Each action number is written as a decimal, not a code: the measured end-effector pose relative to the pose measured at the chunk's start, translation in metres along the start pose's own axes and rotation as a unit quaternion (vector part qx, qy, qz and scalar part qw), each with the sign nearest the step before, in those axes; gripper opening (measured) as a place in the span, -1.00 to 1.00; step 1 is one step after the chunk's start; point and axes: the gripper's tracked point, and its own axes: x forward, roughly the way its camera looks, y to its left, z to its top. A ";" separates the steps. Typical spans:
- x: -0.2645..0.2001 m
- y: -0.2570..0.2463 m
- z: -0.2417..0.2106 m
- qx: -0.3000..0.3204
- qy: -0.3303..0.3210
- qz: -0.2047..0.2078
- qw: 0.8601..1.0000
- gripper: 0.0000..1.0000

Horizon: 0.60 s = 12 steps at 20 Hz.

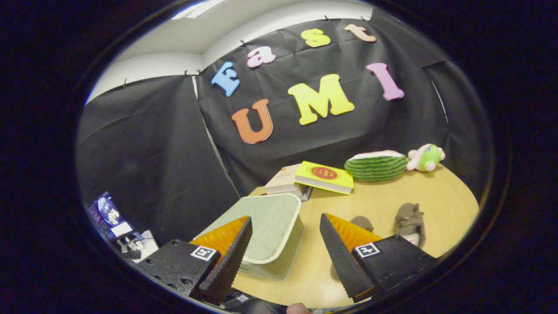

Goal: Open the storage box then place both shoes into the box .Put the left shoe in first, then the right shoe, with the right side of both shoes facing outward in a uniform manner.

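A pale green storage box (268, 235) with its lid down sits on the wooden table (392, 196), just ahead of my left finger and partly behind it. Two grey-brown shoes lie to the right: one shoe (409, 222) shows well beyond my right finger, the other shoe (362, 223) is mostly hidden behind that finger. My gripper (285, 231) is open above the table, with nothing between its fingers; the gap frames the box's right edge and bare table.
Further back on the table lie a yellow book (324, 176) on a stack of books (283, 181), a watermelon-slice plush (377, 165) and a small green and pink plush toy (426, 158). Black cloth walls close the booth behind. Some gear (113, 220) stands off the table's left side.
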 end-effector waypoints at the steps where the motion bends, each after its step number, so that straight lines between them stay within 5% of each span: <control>1: 0.005 0.002 -0.008 0.015 0.015 0.014 1.000 0.99; 12: 0.057 0.003 -0.064 0.127 0.118 0.074 0.982 0.92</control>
